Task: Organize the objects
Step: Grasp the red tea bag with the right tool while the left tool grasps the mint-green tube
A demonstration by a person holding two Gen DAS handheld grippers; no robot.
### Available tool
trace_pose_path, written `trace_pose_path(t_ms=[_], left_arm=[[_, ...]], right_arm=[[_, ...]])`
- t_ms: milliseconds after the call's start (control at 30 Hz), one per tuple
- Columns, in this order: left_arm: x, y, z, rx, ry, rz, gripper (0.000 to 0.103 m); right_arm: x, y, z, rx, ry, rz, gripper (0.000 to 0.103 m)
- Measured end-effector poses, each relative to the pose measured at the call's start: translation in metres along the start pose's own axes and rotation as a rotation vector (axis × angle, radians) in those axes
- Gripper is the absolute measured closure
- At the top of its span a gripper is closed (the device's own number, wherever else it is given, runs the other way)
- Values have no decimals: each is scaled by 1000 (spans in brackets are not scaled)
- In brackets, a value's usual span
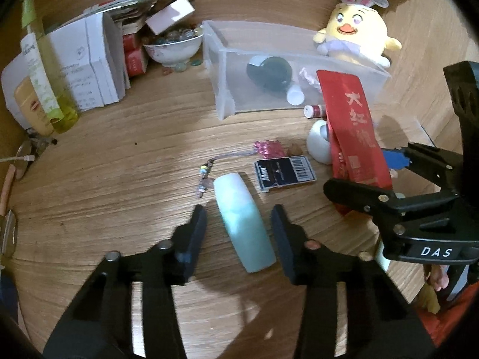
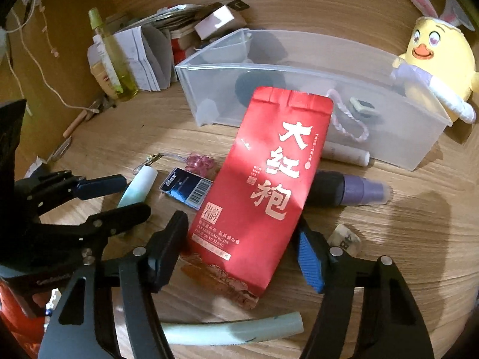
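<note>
Red tea packet (image 2: 263, 185): flat foil pouch, gold and white characters, pinched at lower sides by right gripper (image 2: 239, 248), standing tilted just in front of clear plastic bin (image 2: 419, 137). Pale green tube (image 1: 244, 221): lying on wooden tabletop (image 1: 119, 179) well in front of bin, between fingers of left gripper (image 1: 239, 233); small gaps visible, pads not pressing. Counted: one bin, one yellow plush chick (image 1: 356, 36) beside bin, one barcode card (image 1: 284, 173).

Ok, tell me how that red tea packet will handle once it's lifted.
The red tea packet looks like a thin foil pouch, so probably light. Gripped low, its top may flop. Its glossy face could slip between the right gripper pads.
</note>
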State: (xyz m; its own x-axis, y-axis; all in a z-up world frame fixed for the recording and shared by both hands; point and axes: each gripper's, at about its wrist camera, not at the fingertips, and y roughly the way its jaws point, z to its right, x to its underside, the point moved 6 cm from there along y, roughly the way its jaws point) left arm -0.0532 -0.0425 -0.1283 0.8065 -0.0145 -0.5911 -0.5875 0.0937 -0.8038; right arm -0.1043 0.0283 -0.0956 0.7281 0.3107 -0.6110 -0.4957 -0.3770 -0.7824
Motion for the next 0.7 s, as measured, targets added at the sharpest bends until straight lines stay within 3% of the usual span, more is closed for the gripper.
trace_pose_path(t_ms=[133, 333, 700], left_arm=[[-1, 2, 5, -13, 33, 7, 79], [-1, 1, 1, -14, 15, 19, 79], [-12, -25, -3, 2, -54, 109, 79]], right_arm=[[3, -4, 1, 6, 1, 14, 40], [4, -14, 6, 1, 31, 48, 47], [-2, -31, 17, -16, 69, 103, 48]])
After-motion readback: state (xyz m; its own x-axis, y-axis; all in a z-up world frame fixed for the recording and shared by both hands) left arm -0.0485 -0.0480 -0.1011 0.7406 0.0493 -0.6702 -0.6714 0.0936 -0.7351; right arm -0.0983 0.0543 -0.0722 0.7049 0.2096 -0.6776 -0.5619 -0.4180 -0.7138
